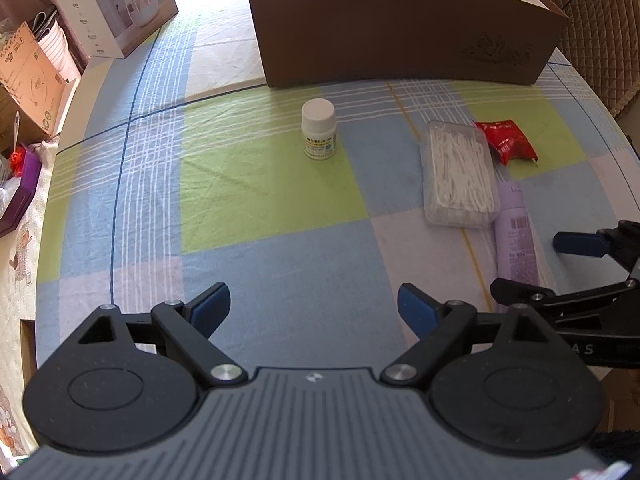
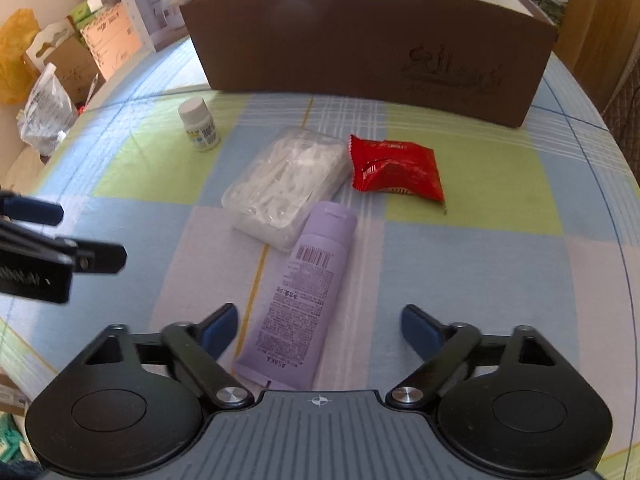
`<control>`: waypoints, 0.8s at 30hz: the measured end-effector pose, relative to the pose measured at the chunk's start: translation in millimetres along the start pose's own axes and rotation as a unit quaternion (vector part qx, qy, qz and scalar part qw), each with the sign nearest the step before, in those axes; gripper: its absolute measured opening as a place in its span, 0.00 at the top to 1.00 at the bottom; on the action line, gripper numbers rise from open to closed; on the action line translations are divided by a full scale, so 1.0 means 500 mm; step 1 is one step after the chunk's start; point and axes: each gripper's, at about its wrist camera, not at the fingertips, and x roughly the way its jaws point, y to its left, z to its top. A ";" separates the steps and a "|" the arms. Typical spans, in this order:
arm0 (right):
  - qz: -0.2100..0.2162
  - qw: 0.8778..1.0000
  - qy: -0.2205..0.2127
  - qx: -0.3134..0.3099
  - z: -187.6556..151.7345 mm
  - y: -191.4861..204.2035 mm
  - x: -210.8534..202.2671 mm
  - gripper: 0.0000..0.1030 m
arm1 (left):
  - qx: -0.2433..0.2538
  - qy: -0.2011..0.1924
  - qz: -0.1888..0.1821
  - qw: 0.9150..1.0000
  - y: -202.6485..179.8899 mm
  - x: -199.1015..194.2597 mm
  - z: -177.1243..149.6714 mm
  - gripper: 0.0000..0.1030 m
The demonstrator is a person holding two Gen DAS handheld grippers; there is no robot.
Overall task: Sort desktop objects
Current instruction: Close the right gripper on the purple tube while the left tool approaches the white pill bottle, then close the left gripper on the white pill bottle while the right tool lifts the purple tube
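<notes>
You had the right gripper low, jaws wide apart, straddling the near end of the purple tube, ready to close. Your left gripper waited spread and empty. Beyond lay the clear box of cotton swabs, touching the tube's cap, then the red packet, the white pill bottle, and farthest the brown box, likely the destination.

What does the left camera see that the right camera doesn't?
Only the left view: a purple box off the table's left edge. Only the right view: a yellow bag and the tube's flat end. Both show the bottle, swab case, red packet, brown box, and both open hand-held grippers.
</notes>
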 end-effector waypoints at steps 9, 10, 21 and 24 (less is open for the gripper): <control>-0.036 0.999 -0.017 -0.013 0.004 -0.018 -0.007 0.66 | 0.030 -0.010 -0.013 0.999 -0.004 0.022 0.028 0.14; -0.041 0.999 -0.017 -0.006 0.005 -0.026 -0.009 0.66 | 0.036 -0.013 -0.014 0.999 -0.007 0.024 0.032 0.14; -0.111 0.990 -0.015 0.089 -0.021 -0.150 -0.044 0.66 | 0.079 -0.050 -0.028 0.995 -0.021 0.045 0.070 0.14; -0.133 0.983 -0.025 0.124 -0.027 -0.191 -0.053 0.66 | 0.088 -0.064 -0.030 0.994 -0.018 0.052 0.081 0.15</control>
